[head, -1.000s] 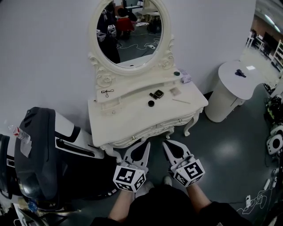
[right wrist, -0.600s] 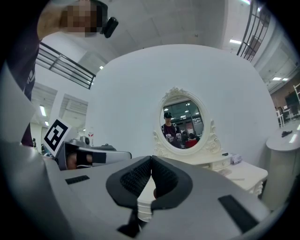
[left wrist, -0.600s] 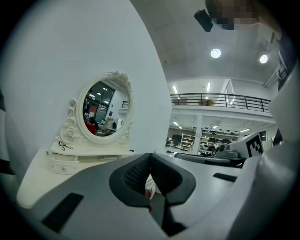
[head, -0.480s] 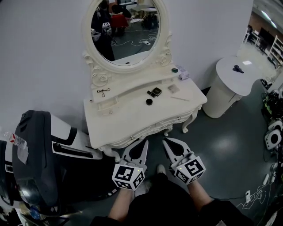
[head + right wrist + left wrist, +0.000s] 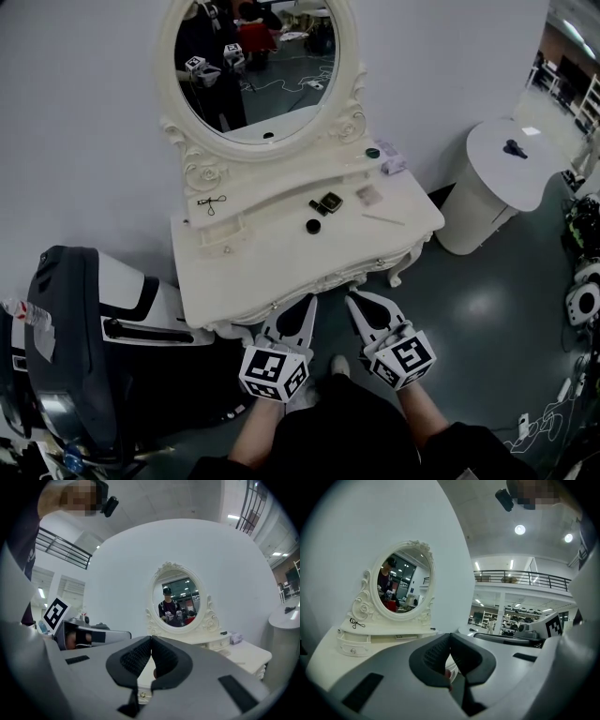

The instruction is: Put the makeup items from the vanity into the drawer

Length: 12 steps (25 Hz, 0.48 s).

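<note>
A white vanity [image 5: 272,258] with an oval mirror [image 5: 253,66] stands against the wall. On its top lie a black compact [image 5: 328,202], a small black round pot [image 5: 313,226], a pale flat piece [image 5: 368,195] and a thin stick [image 5: 382,219]. A black eyelash curler [image 5: 211,202] rests on the left shelf, a dark green jar [image 5: 373,153] on the right shelf, a pale pouch [image 5: 394,165] beside it. My left gripper [image 5: 305,302] and right gripper [image 5: 353,299] hover just before the vanity's front edge, both shut and empty. The front drawer [image 5: 323,279] is closed.
A dark suitcase-like case [image 5: 66,337] stands left of the vanity. A round white pedestal table [image 5: 506,178] with a small dark object is at the right. Cables and gear lie along the right edge on the grey floor [image 5: 487,309].
The view has drawn closer to the vanity and shifted slightly left; both grippers stay shut side by side below its front edge.
</note>
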Motion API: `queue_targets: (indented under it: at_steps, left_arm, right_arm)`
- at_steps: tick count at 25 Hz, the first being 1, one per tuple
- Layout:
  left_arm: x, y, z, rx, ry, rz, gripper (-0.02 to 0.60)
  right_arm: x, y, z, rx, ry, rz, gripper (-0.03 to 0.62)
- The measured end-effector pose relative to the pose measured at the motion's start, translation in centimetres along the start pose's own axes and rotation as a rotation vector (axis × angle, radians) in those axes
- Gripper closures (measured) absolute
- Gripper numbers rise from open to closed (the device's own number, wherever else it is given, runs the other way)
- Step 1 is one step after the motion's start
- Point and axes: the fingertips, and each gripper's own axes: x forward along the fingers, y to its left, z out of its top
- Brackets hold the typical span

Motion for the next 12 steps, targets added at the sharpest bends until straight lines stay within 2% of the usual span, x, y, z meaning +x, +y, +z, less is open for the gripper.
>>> queue_targets:
  at_steps: [12]
  left_arm:
    - [6.9,0.6,1.0,0.018,0.020,0.059,0.566]
  right_arm:
    - [2.4,-7.1,0.5,0.049,0.010,0.036,0.571]
